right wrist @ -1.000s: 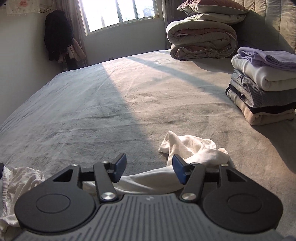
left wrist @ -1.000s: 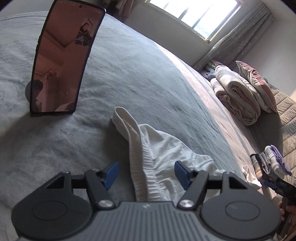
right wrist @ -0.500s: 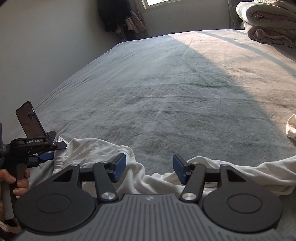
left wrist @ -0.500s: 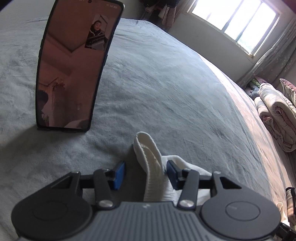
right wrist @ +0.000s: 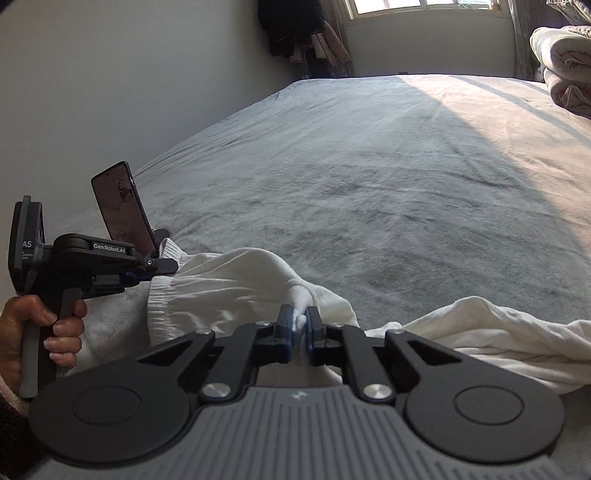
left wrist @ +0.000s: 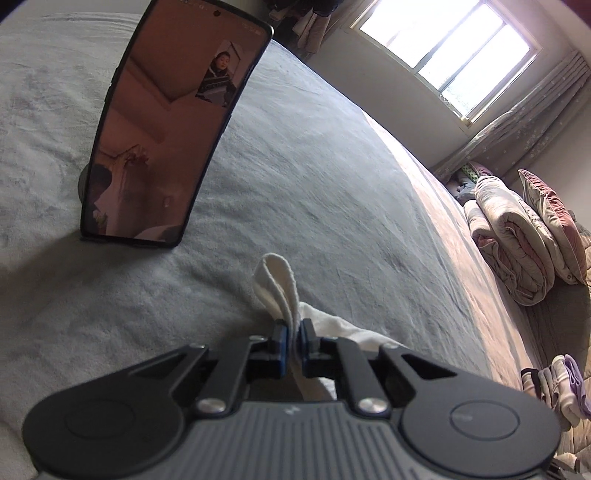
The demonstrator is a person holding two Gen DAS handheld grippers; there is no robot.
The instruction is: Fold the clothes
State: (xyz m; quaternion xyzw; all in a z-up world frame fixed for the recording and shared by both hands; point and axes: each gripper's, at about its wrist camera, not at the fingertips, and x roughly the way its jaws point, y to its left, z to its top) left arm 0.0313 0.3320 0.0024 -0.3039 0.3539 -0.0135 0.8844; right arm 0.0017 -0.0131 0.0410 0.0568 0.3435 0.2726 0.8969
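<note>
A white garment (right wrist: 236, 284) lies crumpled along the near edge of the grey bed (right wrist: 369, 166). In the left wrist view its ribbed waistband (left wrist: 279, 284) stands up in a loop. My left gripper (left wrist: 291, 341) is closing, and its blue pads press on that band. From the right wrist view, the left gripper (right wrist: 171, 266) grips the garment's left end, held by a hand (right wrist: 40, 332). My right gripper (right wrist: 300, 326) is closing too, its pads pinching a fold of the white cloth near the middle. The rest of the garment (right wrist: 498, 332) trails off to the right.
A phone (left wrist: 173, 129) stands propped on the bed just beyond the waistband. A rolled duvet and pillow (left wrist: 517, 251) lie at the far right, with a stack of folded clothes (left wrist: 557, 384) nearer. Dark clothes (right wrist: 291, 26) hang in the far corner.
Both grippers' jaws went from wide apart to pinched on the white garment. The right gripper swung left along the garment, bringing the left gripper and the phone into its view.
</note>
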